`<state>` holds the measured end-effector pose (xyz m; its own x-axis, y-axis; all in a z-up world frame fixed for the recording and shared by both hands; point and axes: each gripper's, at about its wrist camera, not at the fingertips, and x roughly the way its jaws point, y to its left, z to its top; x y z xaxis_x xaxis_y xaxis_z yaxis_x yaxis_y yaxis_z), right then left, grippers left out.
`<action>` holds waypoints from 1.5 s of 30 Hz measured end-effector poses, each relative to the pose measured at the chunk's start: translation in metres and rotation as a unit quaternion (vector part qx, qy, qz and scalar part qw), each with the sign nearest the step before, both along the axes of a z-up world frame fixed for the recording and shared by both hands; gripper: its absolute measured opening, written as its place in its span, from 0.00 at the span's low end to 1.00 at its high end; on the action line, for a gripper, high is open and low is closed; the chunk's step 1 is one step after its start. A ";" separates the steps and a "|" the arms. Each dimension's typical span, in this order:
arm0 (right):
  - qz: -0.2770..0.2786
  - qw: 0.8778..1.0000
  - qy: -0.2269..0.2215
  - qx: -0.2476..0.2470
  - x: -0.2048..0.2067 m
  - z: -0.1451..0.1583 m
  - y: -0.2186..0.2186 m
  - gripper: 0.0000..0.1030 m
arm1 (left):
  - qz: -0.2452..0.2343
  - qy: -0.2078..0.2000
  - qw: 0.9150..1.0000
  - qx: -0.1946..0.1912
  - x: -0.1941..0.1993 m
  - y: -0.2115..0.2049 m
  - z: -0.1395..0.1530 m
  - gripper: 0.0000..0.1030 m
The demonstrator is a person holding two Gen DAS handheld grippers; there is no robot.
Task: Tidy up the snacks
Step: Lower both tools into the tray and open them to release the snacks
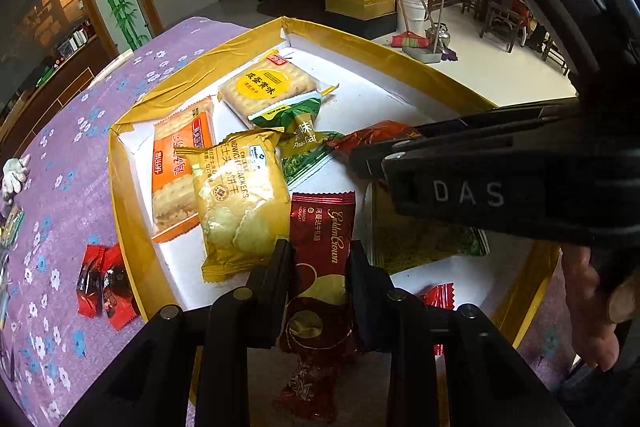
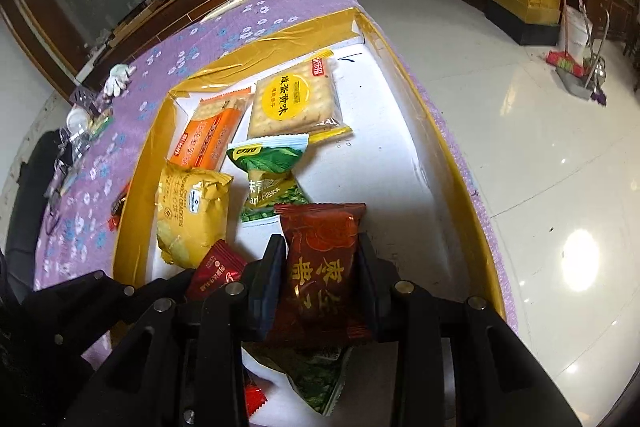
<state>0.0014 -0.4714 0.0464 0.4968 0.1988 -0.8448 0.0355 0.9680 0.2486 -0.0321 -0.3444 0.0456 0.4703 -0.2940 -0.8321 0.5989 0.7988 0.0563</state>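
1. While both packets hang over the gold-rimmed tray (image 1: pixel 132 227), keep each grip firm (wrappers are slick).
2. Left gripper (image 1: pixel 320 267): pinching the red nougat bar (image 1: pixel 322 227) lengthwise, near edge of tray, ready to lay beside the cheese crackers (image 1: pixel 240 207).
3. Right gripper (image 2: pixel 322 267): clamped on the dark-red date candy (image 2: pixel 320 267), above the green pea packet (image 2: pixel 272 183).
4. Red candies (image 1: pixel 104 283) left of tray: not yet collected.

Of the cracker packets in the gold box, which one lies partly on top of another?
The yellow cheese sandwich crackers packet. Its left edge overlaps the orange cracker packet; the square yellow-label cracker packet lies further back, under a green pea packet.
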 end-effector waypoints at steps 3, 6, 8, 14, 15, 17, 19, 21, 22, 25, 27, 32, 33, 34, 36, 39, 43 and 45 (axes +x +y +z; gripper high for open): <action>0.001 1.000 0.000 0.000 0.000 0.000 0.001 0.33 | -0.001 0.000 1.000 0.001 0.001 0.000 -0.001 0.29; 0.000 1.000 0.001 -0.001 0.000 0.000 0.001 0.33 | -0.003 0.000 1.000 0.002 0.002 -0.001 -0.001 0.29; 0.000 1.000 0.002 -0.002 0.000 0.000 0.001 0.33 | -0.004 0.000 1.000 0.003 0.002 -0.001 -0.002 0.29; 0.004 1.000 0.010 -0.006 -0.002 0.001 0.004 0.34 | -0.006 0.001 1.000 0.003 0.001 -0.002 -0.001 0.30; 0.004 1.000 0.012 -0.006 -0.002 0.001 0.004 0.35 | -0.007 0.001 1.000 0.002 0.000 -0.003 -0.001 0.30; 0.004 1.000 0.015 -0.006 -0.004 0.002 0.004 0.36 | -0.008 0.003 1.000 0.002 0.001 -0.003 -0.001 0.33; 0.004 1.000 0.017 -0.007 -0.005 0.002 0.005 0.37 | -0.010 0.003 1.000 0.004 0.000 -0.004 -0.001 0.36; 0.004 1.000 0.018 -0.008 -0.007 0.003 0.006 0.38 | -0.012 0.001 1.000 0.006 -0.002 -0.005 -0.001 0.37; 0.004 1.000 0.017 -0.009 -0.009 0.004 0.006 0.38 | -0.013 0.001 1.000 0.006 -0.002 -0.005 -0.001 0.38; 0.003 1.000 0.014 -0.009 -0.011 0.007 0.006 0.41 | -0.015 0.002 1.000 0.006 -0.002 -0.005 0.000 0.43; -0.001 1.000 0.009 -0.010 -0.014 0.011 0.005 0.46 | -0.017 0.002 1.000 0.004 -0.003 -0.005 0.001 0.46; -0.009 1.000 -0.002 -0.011 -0.020 0.019 0.002 0.50 | -0.022 -0.002 1.000 -0.002 -0.007 -0.005 0.006 0.57; -0.010 1.000 -0.003 -0.010 -0.021 0.020 0.001 0.50 | -0.022 -0.001 1.000 -0.004 -0.007 -0.005 0.007 0.58; -0.011 1.000 -0.004 -0.010 -0.022 0.022 0.001 0.50 | -0.023 -0.002 1.000 -0.005 -0.007 -0.005 0.008 0.62; -0.015 1.000 -0.006 -0.010 -0.024 0.024 0.001 0.51 | -0.023 -0.004 1.000 -0.009 -0.008 -0.004 0.010 0.67; -0.021 1.000 -0.006 -0.011 -0.027 0.026 0.000 0.53 | -0.024 -0.004 1.000 -0.012 -0.009 -0.002 0.012 0.69; -0.027 1.000 -0.008 -0.009 -0.030 0.029 0.000 0.53 | -0.026 -0.006 1.000 -0.014 -0.011 0.000 0.015 0.70; -0.030 0.999 -0.010 -0.009 -0.031 0.032 0.000 0.53 | -0.027 -0.008 0.999 -0.015 -0.012 0.001 0.017 0.70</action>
